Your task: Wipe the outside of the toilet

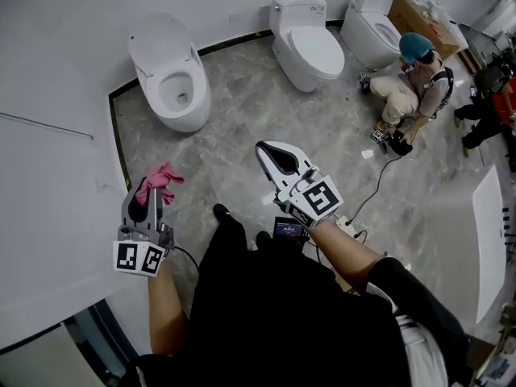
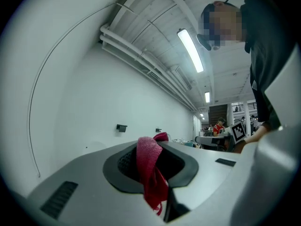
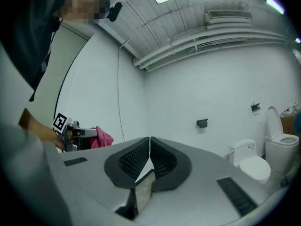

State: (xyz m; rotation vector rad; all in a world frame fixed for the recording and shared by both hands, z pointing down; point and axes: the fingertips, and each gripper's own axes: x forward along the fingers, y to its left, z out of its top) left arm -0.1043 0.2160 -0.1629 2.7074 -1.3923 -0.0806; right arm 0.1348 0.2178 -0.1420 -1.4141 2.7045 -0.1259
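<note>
Three white toilets stand along the far wall: one with its lid up, one with its lid down and a third. My left gripper is shut on a pink cloth, held low beside the left wall, well short of the toilets. In the left gripper view the cloth hangs pinched between the jaws of the left gripper. My right gripper is shut and holds nothing, over the marble floor; in its own view the right gripper has its pads pressed together, with the closed toilet far ahead.
A person in a teal cap crouches near the third toilet, with a cable trailing over the floor. A cardboard box sits at the back right. Another person is at the right edge. A white panel stands on the right.
</note>
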